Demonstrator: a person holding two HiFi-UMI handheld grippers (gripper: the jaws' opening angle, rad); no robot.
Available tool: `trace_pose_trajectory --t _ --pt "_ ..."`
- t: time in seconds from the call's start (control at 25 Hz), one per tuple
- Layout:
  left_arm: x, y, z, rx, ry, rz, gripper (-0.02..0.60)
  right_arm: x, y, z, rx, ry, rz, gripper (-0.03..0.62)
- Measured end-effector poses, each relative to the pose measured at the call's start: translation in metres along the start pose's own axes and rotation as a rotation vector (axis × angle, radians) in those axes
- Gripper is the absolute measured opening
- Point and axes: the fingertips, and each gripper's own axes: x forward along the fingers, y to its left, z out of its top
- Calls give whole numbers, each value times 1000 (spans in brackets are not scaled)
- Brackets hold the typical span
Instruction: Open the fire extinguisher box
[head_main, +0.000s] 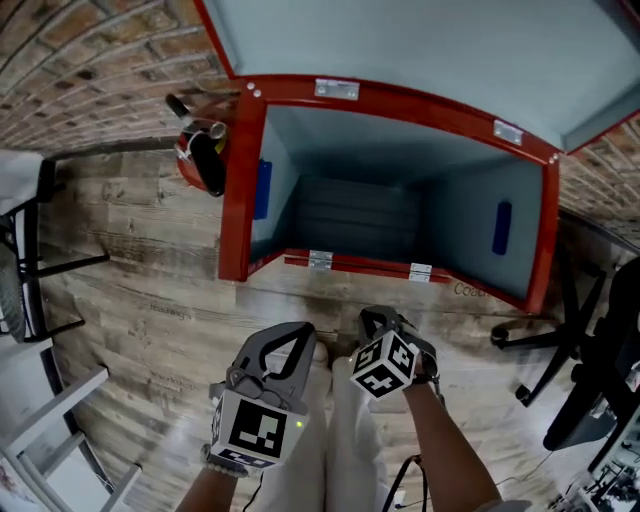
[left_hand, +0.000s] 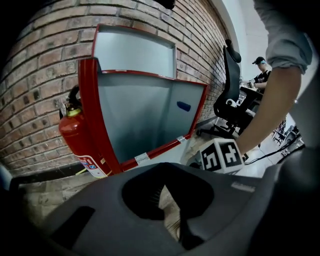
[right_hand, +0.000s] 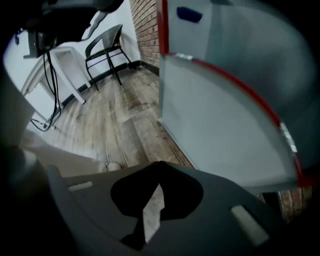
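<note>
One red box (head_main: 238, 190), open; seemingly empty.

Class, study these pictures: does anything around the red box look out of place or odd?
Yes. The fire extinguisher stands on the floor outside the box, beside its left side and by the brick wall, while the open box holds no extinguisher.

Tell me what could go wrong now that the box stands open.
1. The lid stands raised, with the left gripper and right gripper both away from it; it may drop shut.
2. The fire extinguisher stands loose beside the box; a nudge could topple it.
3. The chair base sits close to the box's right side; a trip hazard.
</note>
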Motion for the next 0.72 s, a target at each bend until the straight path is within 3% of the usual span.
trace_pose_trajectory --t 0.12,0.48,0.72 --pt "-20 -5 22 -2 -14 10 3 -49 -6 18 94 -100 -25 5" --pt "-101 -23 111 47 -68 26 3 -210 -31 79 246 -311 -120 8" --pt "-166 -35 168 117 -99 36 3 -313 -31 126 225 -434 -150 8"
